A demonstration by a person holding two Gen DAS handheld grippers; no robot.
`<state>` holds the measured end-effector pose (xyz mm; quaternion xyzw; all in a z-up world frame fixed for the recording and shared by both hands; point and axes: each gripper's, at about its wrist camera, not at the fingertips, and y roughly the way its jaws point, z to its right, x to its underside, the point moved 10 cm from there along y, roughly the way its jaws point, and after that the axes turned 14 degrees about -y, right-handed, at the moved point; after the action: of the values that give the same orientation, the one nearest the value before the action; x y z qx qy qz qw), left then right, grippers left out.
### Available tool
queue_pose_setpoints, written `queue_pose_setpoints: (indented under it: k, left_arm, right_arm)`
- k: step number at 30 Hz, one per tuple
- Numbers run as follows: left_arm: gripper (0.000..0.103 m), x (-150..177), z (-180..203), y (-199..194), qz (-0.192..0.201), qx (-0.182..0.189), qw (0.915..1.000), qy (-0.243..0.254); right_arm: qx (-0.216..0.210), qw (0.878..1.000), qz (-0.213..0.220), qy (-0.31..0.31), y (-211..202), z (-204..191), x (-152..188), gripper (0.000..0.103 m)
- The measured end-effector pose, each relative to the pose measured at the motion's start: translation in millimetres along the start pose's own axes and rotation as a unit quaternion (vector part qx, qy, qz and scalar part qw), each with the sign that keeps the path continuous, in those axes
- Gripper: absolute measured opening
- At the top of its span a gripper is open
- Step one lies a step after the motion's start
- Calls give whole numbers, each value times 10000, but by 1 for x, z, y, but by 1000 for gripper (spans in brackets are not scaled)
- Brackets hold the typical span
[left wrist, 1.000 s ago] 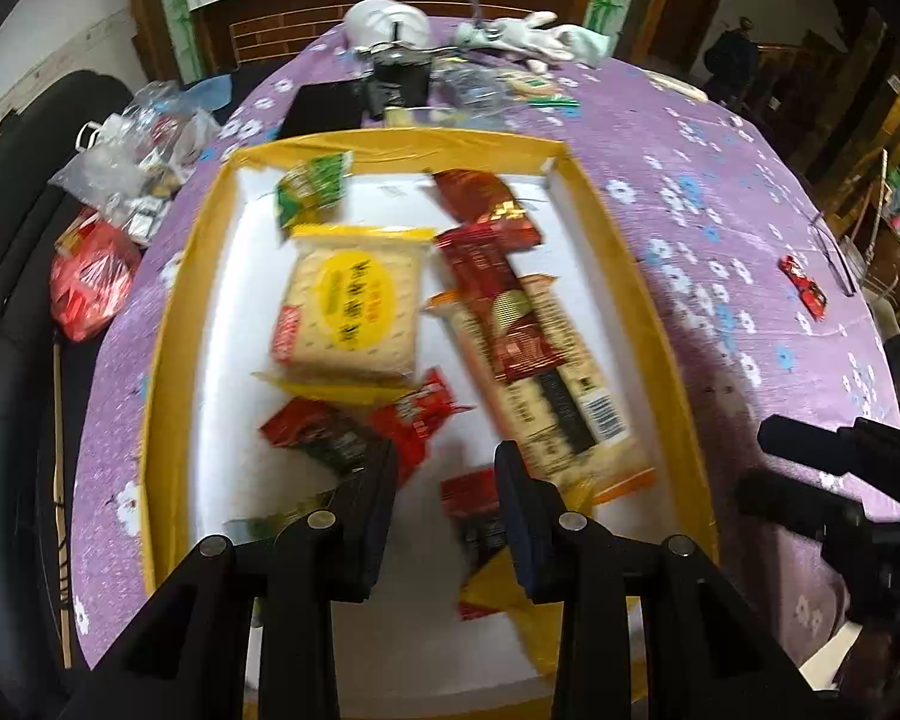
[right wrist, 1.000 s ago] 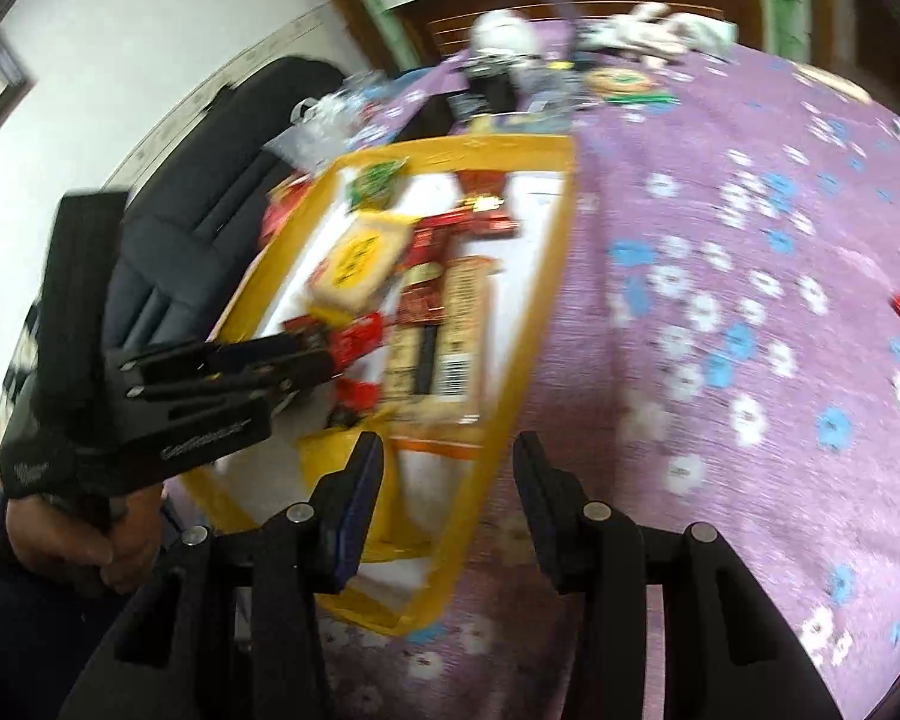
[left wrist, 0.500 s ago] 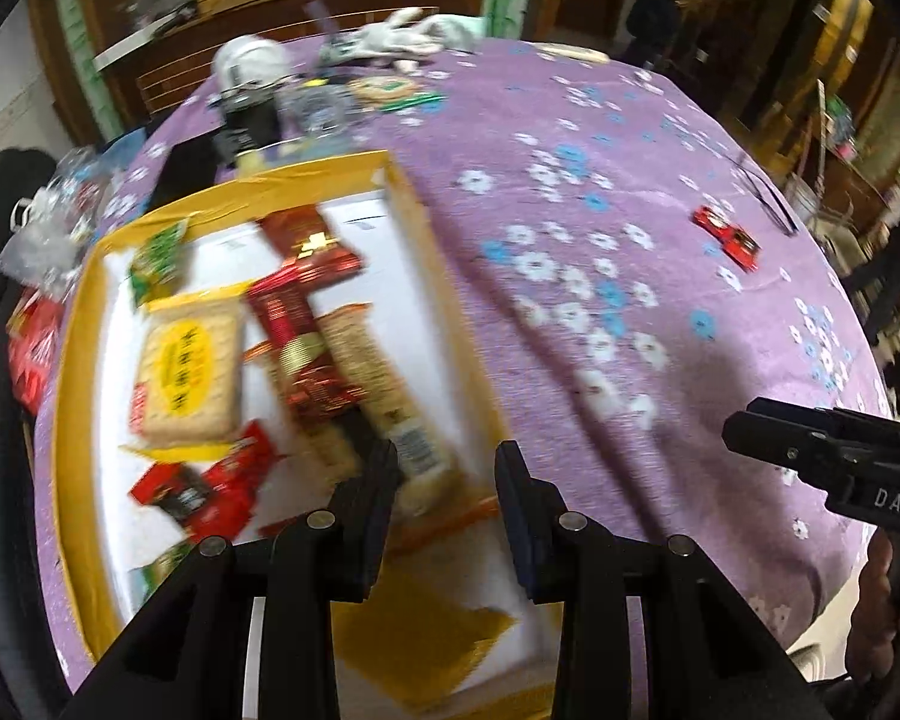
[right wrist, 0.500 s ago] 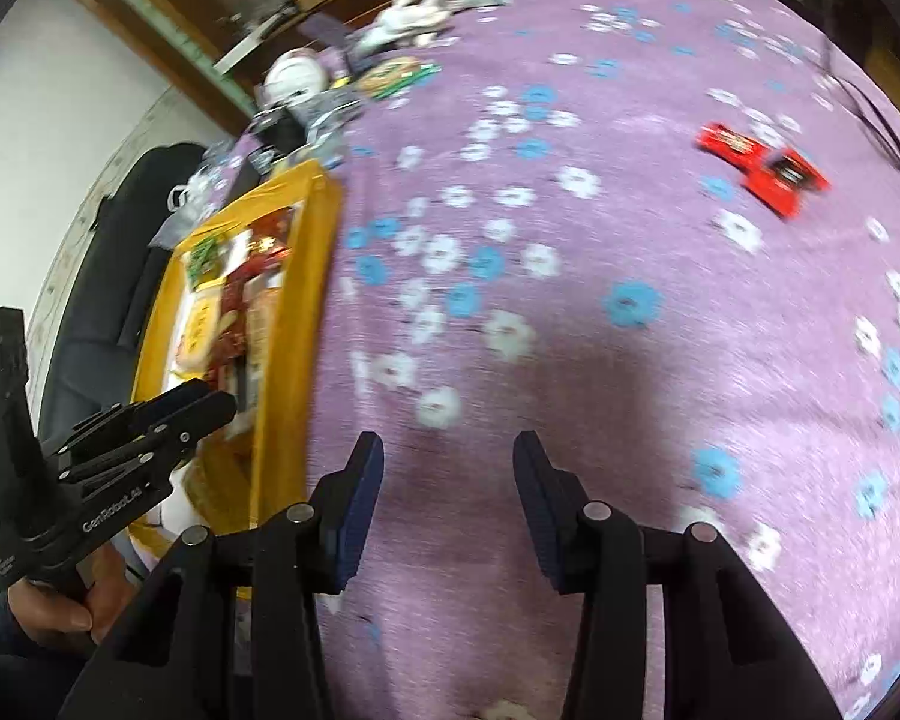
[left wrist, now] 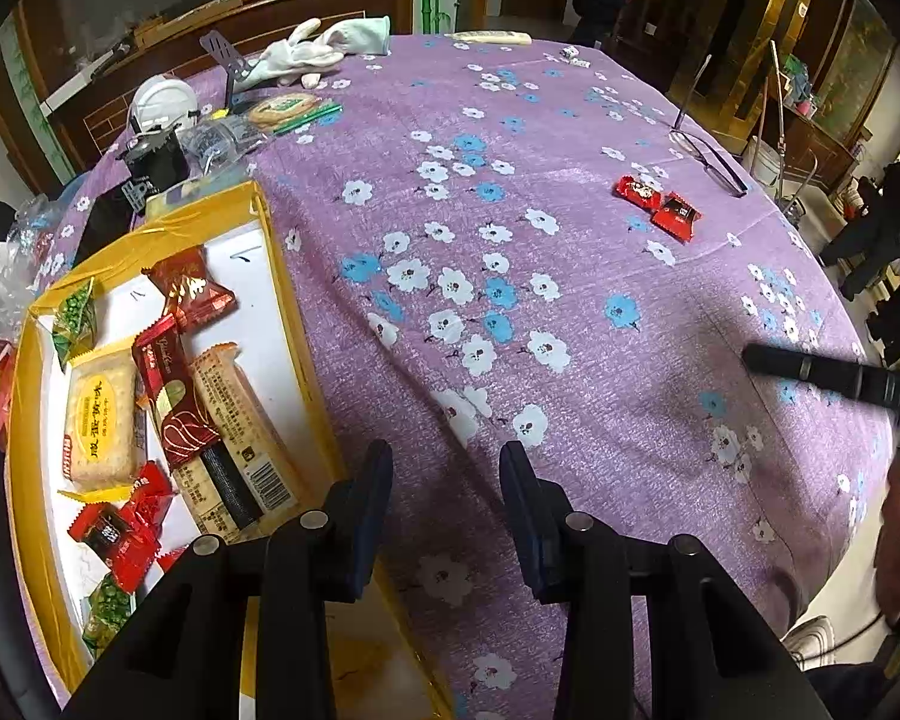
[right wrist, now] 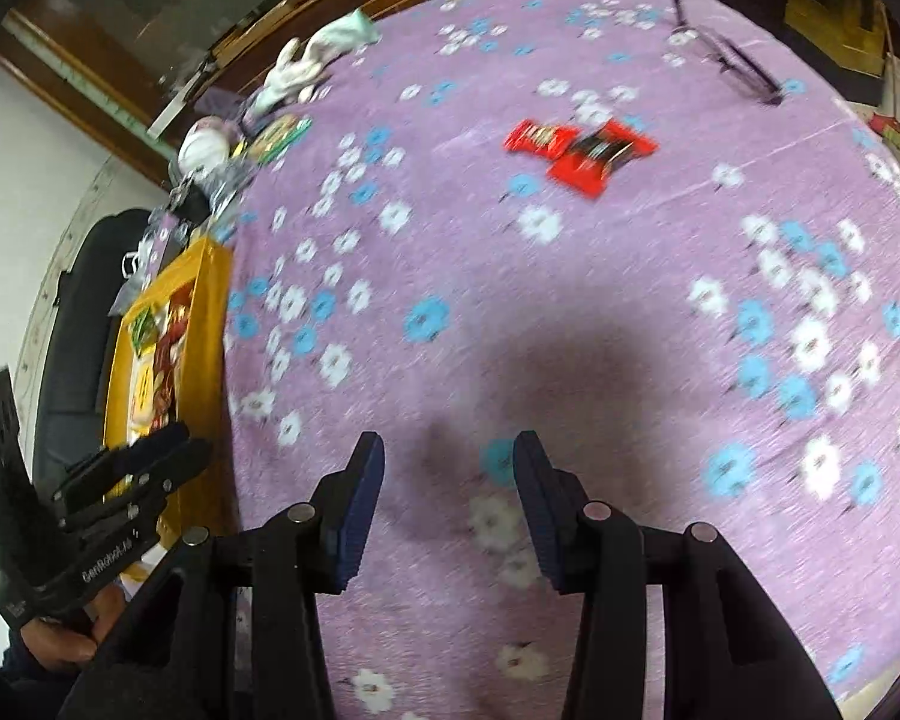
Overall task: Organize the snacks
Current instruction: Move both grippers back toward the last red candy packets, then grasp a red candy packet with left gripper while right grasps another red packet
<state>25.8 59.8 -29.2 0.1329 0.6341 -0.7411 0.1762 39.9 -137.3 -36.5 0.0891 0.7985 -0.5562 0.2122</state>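
Left wrist view shows two red candy packets [left wrist: 659,205] lying together far out on the purple flowered tablecloth [left wrist: 570,312], well apart from the yellow tray [left wrist: 282,276] that holds the other snacks. On a long biscuit pack [left wrist: 234,420] in the tray a barcode is seen; its other print is too small to read. The left gripper [left wrist: 444,510] carries the word "GenRobot.AI" in the right wrist view. A second ago it hung over the tray; now it is over bare cloth, jaws opening with nothing between. The right gripper [right wrist: 449,501], pointing steeply down, is parted and empty.
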Motion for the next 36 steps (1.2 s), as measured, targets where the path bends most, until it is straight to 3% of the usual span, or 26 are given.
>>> queue_pose_setpoints:
  k: [4, 8, 12, 14, 16, 20, 24, 28, 33, 36]
  left_arm:
    - [39, 1, -5, -2, 40, -76, 9999, -70]
    - [39, 3, -17, -4, 75, -185, 9995, -224]
    - [39, 5, -32, -8, 99, -318, 9986, -401]
    - [39, 8, -40, -10, 110, -390, 9980, -490]
    - [39, 10, -46, -11, 112, -445, 9974, -558]
    - [40, 16, -58, -10, 58, -536, 9960, -713]
    - [41, 16, -59, -11, 85, -517, 9959, -739]
    - [41, 10, -55, -9, 94, -442, 9964, -714]
    - [41, -2, -38, -6, 81, -253, 9984, -500]
    - [41, -9, -25, -3, -22, -50, 9991, -410]
  right_arm:
    - [178, 9997, 172, -48, -9, 26, -33, 44]
    - [86, 9997, 197, -73, -3, 44, -75, 43]
    - [133, 9998, 119, -100, 23, 57, -114, 40]
    - [-52, 10000, 38, 30, 39, 62, -128, 38]
    - [228, 9997, -62, 35, 58, 75, -141, 28]
    - [207, 9996, -184, 44, 82, 84, -153, 25]
    - [159, 9991, -382, 26, 96, 80, -144, 21]
    - [-60, 9982, -521, -291, 94, 47, -120, 21]
    - [-922, 9904, -844, -597, 79, -16, -60, 20]
    - [-1099, 9920, -563, -268, 53, -16, -44, 20]
